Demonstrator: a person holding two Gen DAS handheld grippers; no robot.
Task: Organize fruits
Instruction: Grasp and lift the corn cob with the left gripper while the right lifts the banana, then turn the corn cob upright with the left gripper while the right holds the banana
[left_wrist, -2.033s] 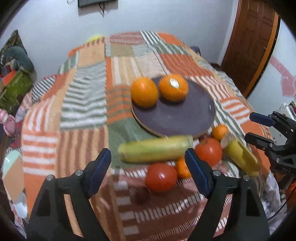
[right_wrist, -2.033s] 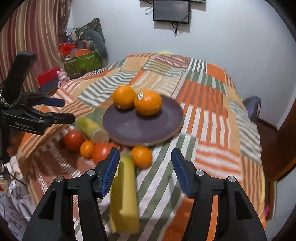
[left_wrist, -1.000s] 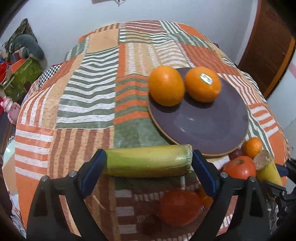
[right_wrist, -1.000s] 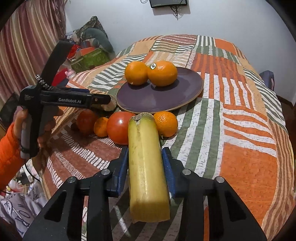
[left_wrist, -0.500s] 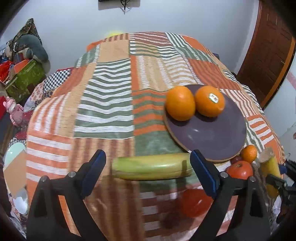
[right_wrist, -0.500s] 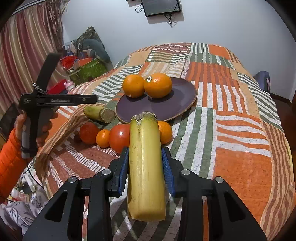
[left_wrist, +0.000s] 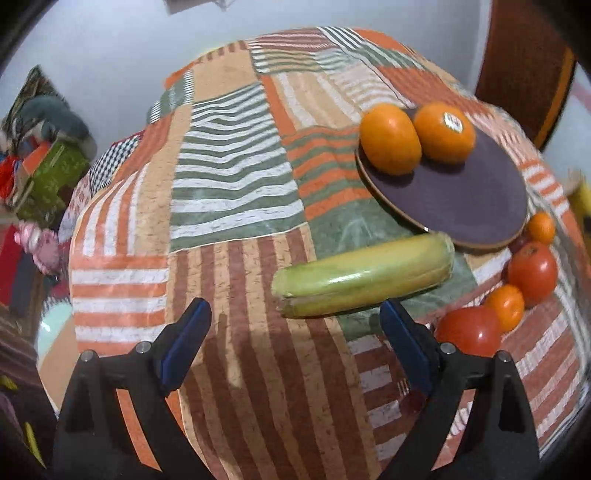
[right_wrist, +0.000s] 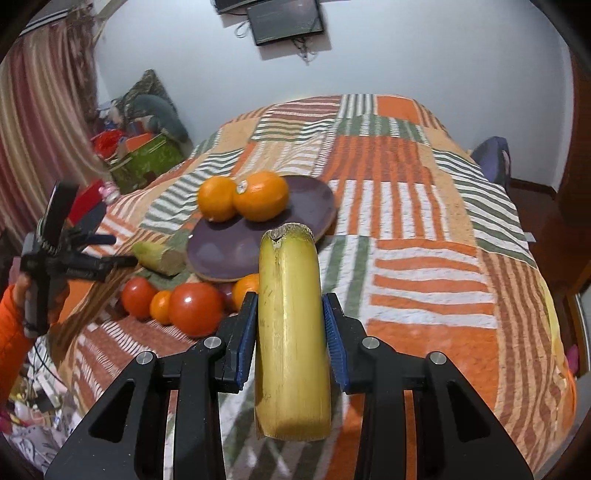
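Patchwork bedspread (right_wrist: 424, 206) in orange, green and white stripes carries everything; it is soft and rumpled, so nothing on it sits on firm ground.

Right gripper (right_wrist: 290, 328): you have it clenched on a yellow stalk (right_wrist: 291, 317), pads on both flanks at about mid-length, cut end pointing away toward the plate (right_wrist: 314, 199). The stalk is clear of the bedspread. It looks stiff and fairly heavy for its width, and its skin is smooth and waxy. Judgement: it may slide lengthwise through the pads if you tip it steeply. The mid-length hold looks balanced, so keep it.

Left gripper (left_wrist: 295, 345): released, jaws wide, nothing between them. It hangs over the near edge of the bedspread, just short of the green stalk (left_wrist: 364, 277), which lies across the view with one end touching the plate's near rim. Same handling expected: rigid, round, slick, likely to roll on the soft cloth. Take it across the middle, pads square to its length.

Plate: two oranges (left_wrist: 389, 138) at its far side, touching each other; the near half is bare.

Loose fruit along the near right edge of the bedspread: two tomatoes (left_wrist: 532, 273) and two small oranges (left_wrist: 504, 306), bunched and touching. The tomatoes are thin-skinned and will bruise; grip them lightly around the widest part. A dark small fruit beside them is too hidden to identify.
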